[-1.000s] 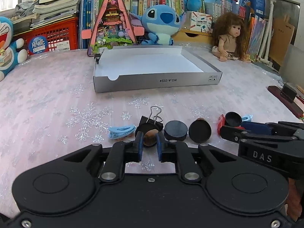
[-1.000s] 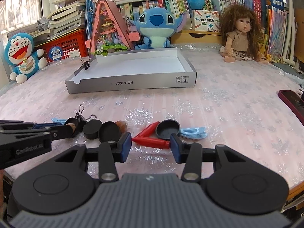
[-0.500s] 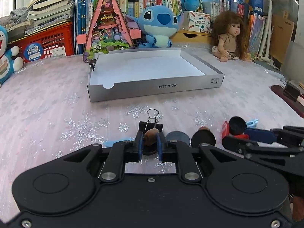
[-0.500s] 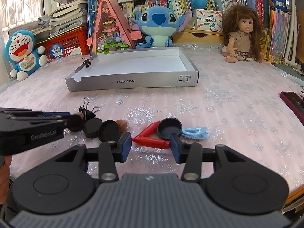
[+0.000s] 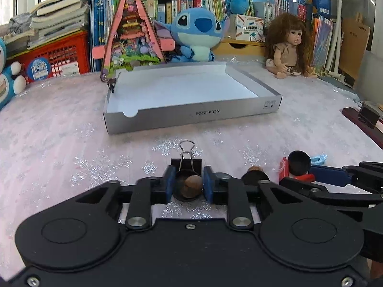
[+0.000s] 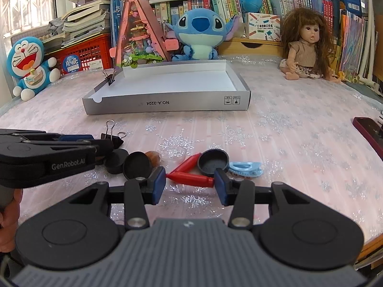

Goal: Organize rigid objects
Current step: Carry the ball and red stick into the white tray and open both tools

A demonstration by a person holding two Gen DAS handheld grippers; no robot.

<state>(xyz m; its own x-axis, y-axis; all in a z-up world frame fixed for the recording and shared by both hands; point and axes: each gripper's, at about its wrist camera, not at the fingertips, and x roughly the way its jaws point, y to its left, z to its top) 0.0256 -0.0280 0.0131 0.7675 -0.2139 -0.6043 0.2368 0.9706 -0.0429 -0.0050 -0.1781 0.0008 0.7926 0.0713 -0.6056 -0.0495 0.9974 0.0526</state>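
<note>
Stamp [image 5: 189,186] between left claw [image 5: 187,184] pads

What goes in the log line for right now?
left claw: shut on brown-topped stamp | right claw: open around red pen | tray: empty

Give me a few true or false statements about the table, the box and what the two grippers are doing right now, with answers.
1. The left gripper is shut on a small black cap with a brown stopper. True.
2. The grey box is full of toys. False: its white inside shows nothing lying in it; a binder clip grips its left wall.
3. The right gripper is clamped on the red piece. False: its pads stand apart, the piece lying between them.
4. A black binder clip lies just beyond the left gripper. True.
</note>
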